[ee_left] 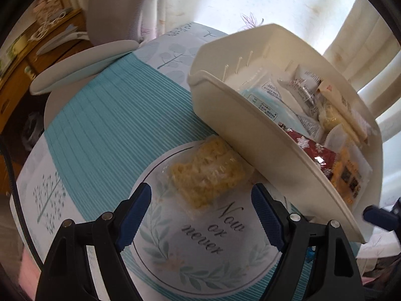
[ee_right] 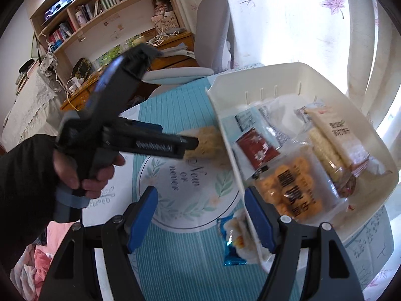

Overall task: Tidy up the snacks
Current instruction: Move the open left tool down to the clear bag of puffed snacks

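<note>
A clear packet of yellow crumbly snack (ee_left: 208,173) lies on the printed tablecloth (ee_left: 105,130), against the near wall of a white bin (ee_left: 250,135). My left gripper (ee_left: 200,215) hovers just short of that packet, open, with nothing between its pads. In the right wrist view a hand (ee_right: 75,175) in a black sleeve holds it. The bin (ee_right: 295,75) holds a red packet (ee_right: 258,148), an orange snack bag (ee_right: 290,188) and long cream bars (ee_right: 335,135). My right gripper (ee_right: 200,220) is open at the bin's near corner, with a blue packet (ee_right: 233,243) lying between its fingers.
A grey chair (ee_right: 210,37) stands behind the table, with a wooden desk and bookshelf (ee_right: 105,7) beyond. Flowered curtains (ee_right: 300,12) hang at the back. Pink cloth (ee_right: 37,258) lies off the table's near left edge. One blue fingertip (ee_left: 376,217) of the right gripper shows beside the bin.
</note>
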Demonstrator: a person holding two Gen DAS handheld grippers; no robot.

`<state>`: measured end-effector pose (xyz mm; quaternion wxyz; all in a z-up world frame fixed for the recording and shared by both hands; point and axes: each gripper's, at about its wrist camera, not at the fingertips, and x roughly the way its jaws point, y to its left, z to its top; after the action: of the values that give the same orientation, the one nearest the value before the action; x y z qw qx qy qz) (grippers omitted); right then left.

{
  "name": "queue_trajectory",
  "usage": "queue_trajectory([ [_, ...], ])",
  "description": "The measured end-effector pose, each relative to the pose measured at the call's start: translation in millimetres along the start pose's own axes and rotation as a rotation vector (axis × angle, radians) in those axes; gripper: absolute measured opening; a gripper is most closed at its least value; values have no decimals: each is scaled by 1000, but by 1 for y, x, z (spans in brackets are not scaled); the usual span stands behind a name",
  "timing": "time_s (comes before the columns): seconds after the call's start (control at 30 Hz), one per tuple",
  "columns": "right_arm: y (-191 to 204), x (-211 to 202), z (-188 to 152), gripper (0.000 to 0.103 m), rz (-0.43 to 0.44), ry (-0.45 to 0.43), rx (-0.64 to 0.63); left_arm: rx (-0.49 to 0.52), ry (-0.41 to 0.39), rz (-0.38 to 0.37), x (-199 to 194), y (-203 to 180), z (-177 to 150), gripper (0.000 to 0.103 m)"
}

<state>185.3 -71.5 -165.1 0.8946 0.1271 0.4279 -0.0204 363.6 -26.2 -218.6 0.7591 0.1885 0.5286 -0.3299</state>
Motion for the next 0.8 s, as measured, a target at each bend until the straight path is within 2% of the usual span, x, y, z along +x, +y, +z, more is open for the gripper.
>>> queue_trajectory([
  [0.1,-7,2,7,72,-9,6,-6,46,6,20,12,-4,11,81],
  [0.2,-17,6,13,72,-26,22,0,69,-6,-2,20,-4,22,81],
  [0.67,-45,24,23,72,-50,64,21,65,7,-67,52,2,37,81],
  [0.8,-47,26,23,72,-50,70,28,61,3,-83,53,3,37,76],
])
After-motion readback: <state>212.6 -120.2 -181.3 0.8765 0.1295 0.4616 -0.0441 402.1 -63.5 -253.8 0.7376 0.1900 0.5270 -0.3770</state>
